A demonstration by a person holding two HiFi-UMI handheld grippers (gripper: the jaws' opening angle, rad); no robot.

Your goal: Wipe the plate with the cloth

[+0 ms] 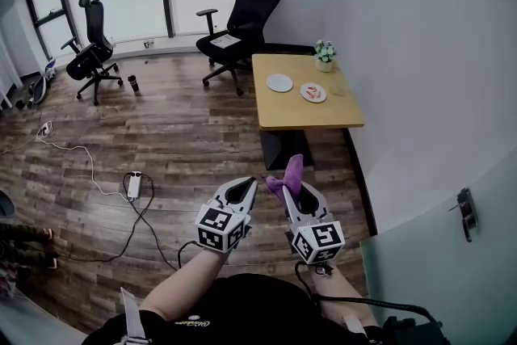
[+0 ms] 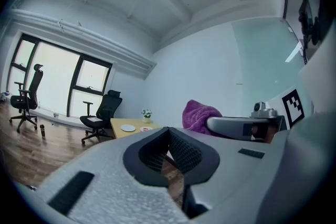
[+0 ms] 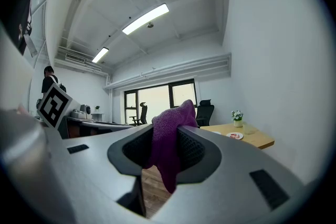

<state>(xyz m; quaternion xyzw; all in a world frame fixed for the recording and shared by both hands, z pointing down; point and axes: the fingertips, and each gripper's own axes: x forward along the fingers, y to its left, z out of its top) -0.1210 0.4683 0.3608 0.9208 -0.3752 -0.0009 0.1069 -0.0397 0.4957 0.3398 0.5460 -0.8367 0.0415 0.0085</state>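
A purple cloth (image 1: 287,175) is pinched in my right gripper (image 1: 294,188), which is shut on it; the cloth (image 3: 169,142) fills the jaws in the right gripper view. My left gripper (image 1: 248,188) is held beside it, shut with nothing between its jaws (image 2: 169,140). Both are over the wooden floor, well short of the table. An empty white plate (image 1: 279,82) lies on the yellow table (image 1: 303,113) far ahead, with a second plate (image 1: 313,93) holding reddish food next to it. The purple cloth (image 2: 199,116) also shows at the right of the left gripper view.
A small potted plant (image 1: 325,54) stands at the table's far corner. A black office chair (image 1: 241,24) is behind the table, another chair (image 1: 93,48) by the windows. A power strip (image 1: 134,185) and cables lie on the floor at left. A wall runs along the right.
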